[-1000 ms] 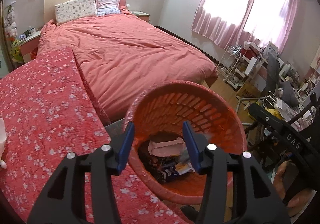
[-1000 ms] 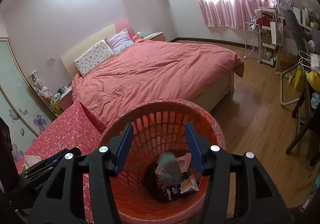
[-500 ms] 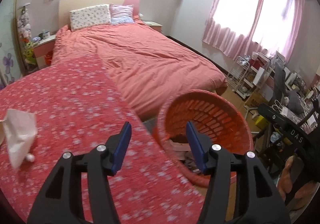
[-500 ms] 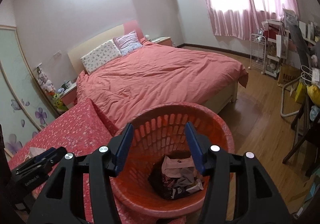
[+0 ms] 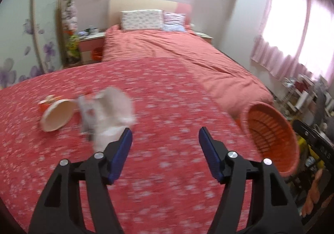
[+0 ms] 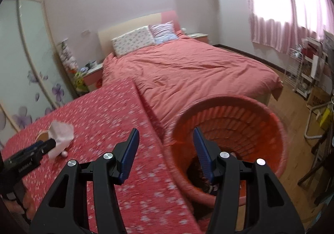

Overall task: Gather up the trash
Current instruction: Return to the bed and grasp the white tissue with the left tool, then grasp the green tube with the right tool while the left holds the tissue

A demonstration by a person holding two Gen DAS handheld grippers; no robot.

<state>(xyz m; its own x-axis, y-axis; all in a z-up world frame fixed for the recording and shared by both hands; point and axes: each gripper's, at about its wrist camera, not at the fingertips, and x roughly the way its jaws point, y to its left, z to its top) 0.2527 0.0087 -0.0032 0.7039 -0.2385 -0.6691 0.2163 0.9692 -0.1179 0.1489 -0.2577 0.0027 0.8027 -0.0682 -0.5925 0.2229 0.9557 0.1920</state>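
Hovering open-fingered, left gripper (image 5: pixel 165 137) nears crumpled tissue (image 5: pixel 113 113); right gripper (image 6: pixel 166 140) straddles basket (image 6: pixel 271 121) rim.

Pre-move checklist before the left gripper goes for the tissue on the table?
1. Left gripper open and empty: ok, jaws wide apart, nothing between them.
2. Tissue within the jaw line: not ok, it lies off toward the left finger, not centred.
3. Cup clear of the tissue: cannot tell, it lies on its side right beside the tissue and blur hides any gap.
4. Basket ready to take trash: ok, it stands at the table edge, mouth open, trash already at the bottom.
5. Right gripper out of the way: ok, open and empty, over the basket side.
6. Picture sharp enough to aim: not ok, motion blur.
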